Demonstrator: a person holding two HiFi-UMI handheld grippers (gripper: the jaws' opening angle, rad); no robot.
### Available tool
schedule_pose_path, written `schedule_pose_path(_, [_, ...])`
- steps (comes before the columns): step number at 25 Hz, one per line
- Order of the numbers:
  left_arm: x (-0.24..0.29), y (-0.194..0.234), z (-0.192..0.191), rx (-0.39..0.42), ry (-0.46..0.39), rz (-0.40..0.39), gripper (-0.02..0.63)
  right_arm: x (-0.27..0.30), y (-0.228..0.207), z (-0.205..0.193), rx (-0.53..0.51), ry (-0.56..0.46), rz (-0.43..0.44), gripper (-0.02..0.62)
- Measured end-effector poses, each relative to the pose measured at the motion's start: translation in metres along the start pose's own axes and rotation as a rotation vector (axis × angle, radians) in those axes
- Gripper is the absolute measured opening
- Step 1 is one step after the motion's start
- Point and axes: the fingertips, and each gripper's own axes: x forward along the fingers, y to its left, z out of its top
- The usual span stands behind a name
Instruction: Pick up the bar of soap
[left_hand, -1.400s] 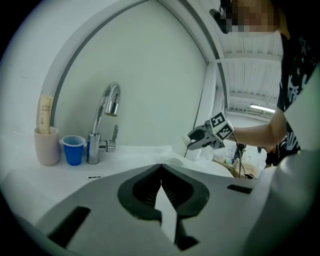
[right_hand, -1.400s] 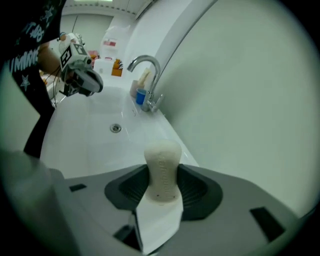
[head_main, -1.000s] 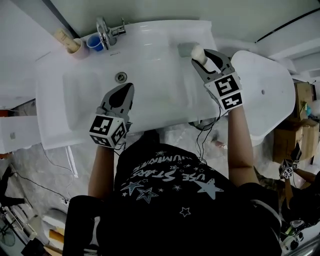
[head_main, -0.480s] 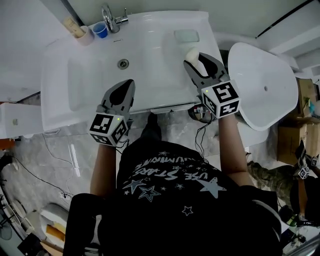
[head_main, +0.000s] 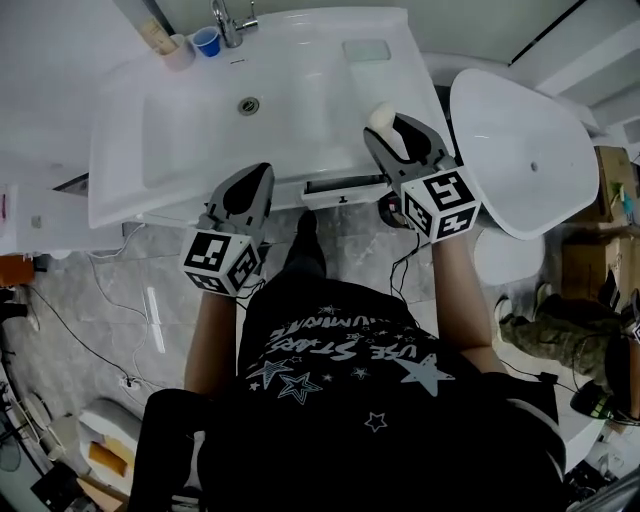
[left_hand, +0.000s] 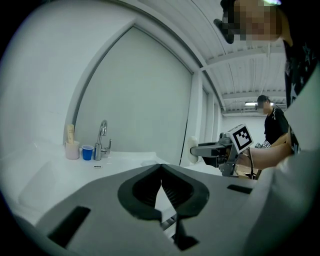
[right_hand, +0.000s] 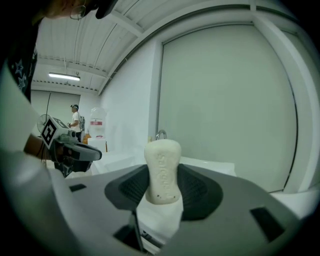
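Observation:
The cream bar of soap (right_hand: 162, 170) stands on end between the jaws of my right gripper (right_hand: 163, 186), which is shut on it. In the head view the soap (head_main: 381, 116) pokes out of the right gripper (head_main: 392, 128) above the front right edge of the white washbasin (head_main: 190, 120). The empty soap dish (head_main: 366, 49) lies at the basin's back right. My left gripper (head_main: 247, 190) hovers at the basin's front edge, its jaws shut with nothing between them (left_hand: 161, 176). From the left gripper view the right gripper (left_hand: 220, 149) shows holding the soap (left_hand: 192, 149).
A chrome tap (head_main: 226, 20), a blue cup (head_main: 205, 42) and a pink tumbler (head_main: 178, 50) stand at the back of the basin. The drain (head_main: 248, 105) is in the bowl. A white oval tub (head_main: 520, 150) stands to the right. Cables run across the marble floor (head_main: 100, 300).
Both grippers have drawn back from the basin toward the person. The right one carried the soap away from the soap dish to the basin's front edge and rolled.

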Motion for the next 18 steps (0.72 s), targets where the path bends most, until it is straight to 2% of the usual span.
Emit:
schedule_pose_path(10, [-0.060, -0.044, -0.019, 0.005, 0.003, 0.022, 0.009, -0.055, 0.048, -0.022, 0.005, 0.012, 0.031, 0.184])
schedule_pose_path(18, [-0.089, -0.080, -0.038, -0.011, 0.021, 0.040, 0.009, -0.092, 0.063, -0.045, 0.024, 0.036, 0.042, 0.184])
